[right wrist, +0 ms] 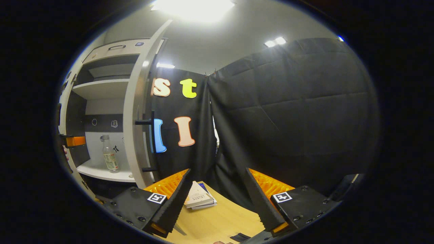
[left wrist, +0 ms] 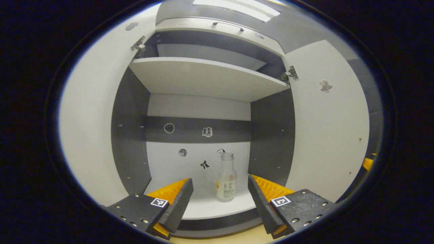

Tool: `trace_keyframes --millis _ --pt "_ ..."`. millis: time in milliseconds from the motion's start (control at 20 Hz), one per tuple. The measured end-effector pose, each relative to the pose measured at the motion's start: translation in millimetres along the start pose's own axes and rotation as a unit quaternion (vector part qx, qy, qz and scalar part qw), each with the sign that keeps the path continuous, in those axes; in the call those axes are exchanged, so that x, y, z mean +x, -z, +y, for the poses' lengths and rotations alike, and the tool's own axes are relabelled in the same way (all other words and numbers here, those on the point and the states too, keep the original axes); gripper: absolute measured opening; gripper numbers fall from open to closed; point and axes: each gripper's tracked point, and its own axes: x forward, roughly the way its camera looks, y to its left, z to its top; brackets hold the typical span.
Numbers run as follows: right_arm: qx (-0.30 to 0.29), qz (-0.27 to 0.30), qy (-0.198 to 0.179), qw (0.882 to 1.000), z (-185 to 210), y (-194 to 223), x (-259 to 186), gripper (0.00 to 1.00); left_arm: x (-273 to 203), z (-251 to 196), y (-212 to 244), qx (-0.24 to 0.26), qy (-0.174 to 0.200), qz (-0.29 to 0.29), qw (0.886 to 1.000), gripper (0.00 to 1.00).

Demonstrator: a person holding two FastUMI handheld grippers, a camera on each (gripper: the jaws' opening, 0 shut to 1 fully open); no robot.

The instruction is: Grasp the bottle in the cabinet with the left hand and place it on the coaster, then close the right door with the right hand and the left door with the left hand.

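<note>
Matte grey cabinet [left wrist: 203, 78], clear cylindrical bottle [left wrist: 226, 178] (uncapped) beyond both grippers' spread fingers

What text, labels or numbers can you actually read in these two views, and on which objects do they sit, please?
None reads clearly.
Bottle: printed label, too small and blurred.
Stickers on the cabinet back wall: pictures or tiny print, unreadable.
Books on the table: cover print too small.
Square markers on the left gripper and right gripper: patterns, no words.

bottle [left wrist: 226, 179] label: too small to read | books [right wrist: 199, 198]: partly behind claw finger
</note>
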Motion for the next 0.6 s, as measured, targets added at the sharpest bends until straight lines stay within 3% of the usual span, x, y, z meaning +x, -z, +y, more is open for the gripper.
trace_keyframes --millis 250,600 --pt "0.007 0.007 0.026 1.000 -14.2 7.9 24.1 0.98 56.3 -7.0 5.7 -0.013 0.014 0.007 1.000 0.94" --pt "0.008 0.011 0.062 0.998 -32.4 19.2 43.7 0.98 116.9 -20.6 22.6 0.017 0.020 0.007 1.000 0.94"
